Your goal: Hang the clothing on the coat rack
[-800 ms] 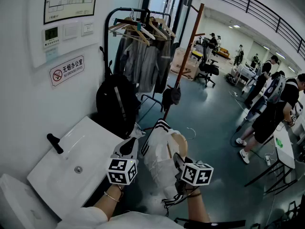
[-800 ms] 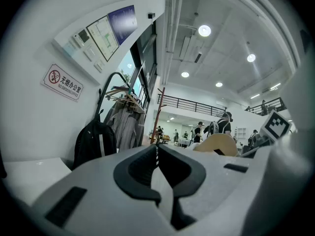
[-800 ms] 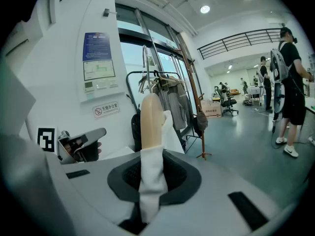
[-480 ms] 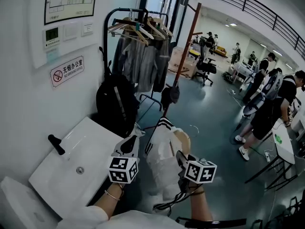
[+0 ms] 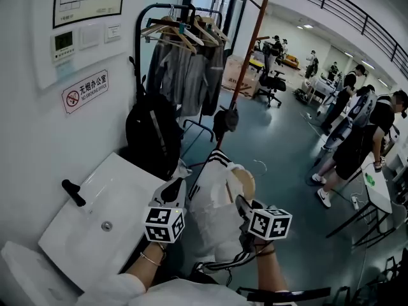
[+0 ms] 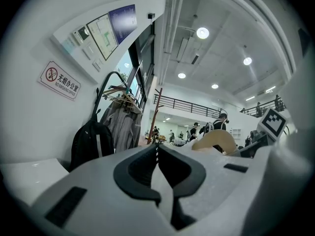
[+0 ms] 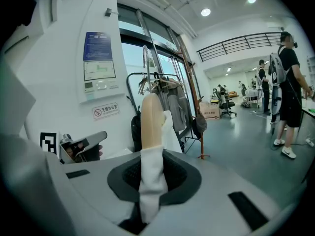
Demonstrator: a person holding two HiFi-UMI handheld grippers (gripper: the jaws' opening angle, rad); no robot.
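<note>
- Left gripper (image 6: pixel 156 149): we find the jaws clenched, tips meeting. We can make out no cloth between them. In the head view its tips sit just beside the left edge of the white garment (image 5: pixel 213 209).
- Right gripper (image 7: pixel 152 173): the jaws are clamped on a fold of the white garment. The wooden hanger (image 7: pixel 151 119) rises upright just beyond the jaws, with the cloth draped over it.
- Task item: the garment, with black stripes at its upper edge, hangs between the two grippers, near the person and beside the basin (image 5: pixel 76 234). It is well apart from the coat rack (image 5: pixel 247 56), a brown pole farther down the room.
- Coat rack: one dark item (image 5: pixel 227 121) hangs low on the pole; we cannot tell what it is.
- Black rail (image 5: pixel 139 43): this stands against the wall and carries grey jackets (image 5: pixel 185 75) on hangers. A black backpack (image 5: pixel 150 129) sits at its near end.
- Basin: white, with a drain (image 5: pixel 106 225) showing in its floor.
</note>
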